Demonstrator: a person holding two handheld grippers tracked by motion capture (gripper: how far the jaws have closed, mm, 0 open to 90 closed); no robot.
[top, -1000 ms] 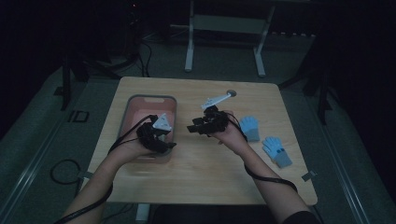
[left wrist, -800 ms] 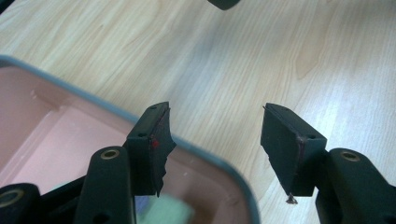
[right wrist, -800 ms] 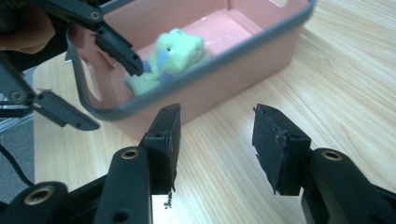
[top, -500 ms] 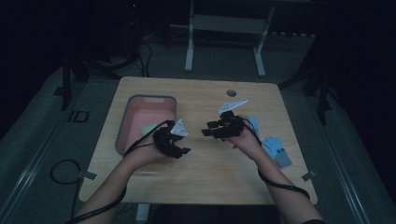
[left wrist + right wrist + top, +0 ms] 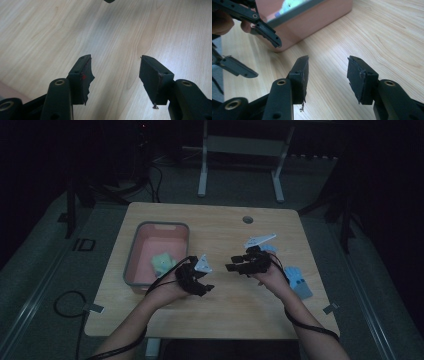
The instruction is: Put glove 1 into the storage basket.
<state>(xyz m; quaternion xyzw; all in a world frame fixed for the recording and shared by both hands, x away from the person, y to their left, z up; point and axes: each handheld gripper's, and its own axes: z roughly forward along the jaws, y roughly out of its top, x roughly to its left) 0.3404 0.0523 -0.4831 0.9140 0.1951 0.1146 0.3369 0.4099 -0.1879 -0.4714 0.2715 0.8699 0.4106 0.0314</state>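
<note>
The left gripper (image 5: 115, 75) has its jaws wide apart, and between them there is only the bare wood of the table (image 5: 37, 30). The right gripper (image 5: 327, 75) is also wide open and holds nothing; under it is the same light wood.

In the high view the left gripper (image 5: 196, 279) is over the middle of the table, just beside the right edge of the pink tray (image 5: 131, 265). The right gripper (image 5: 239, 266) is near it and points toward it, with a small gap between the two.

In the tray lies a pale green object (image 5: 161, 262); what it is I cannot tell. To the right of the right hand (image 5: 270, 276), near the table edge, lie some light blue blocks (image 5: 298, 281).
</note>
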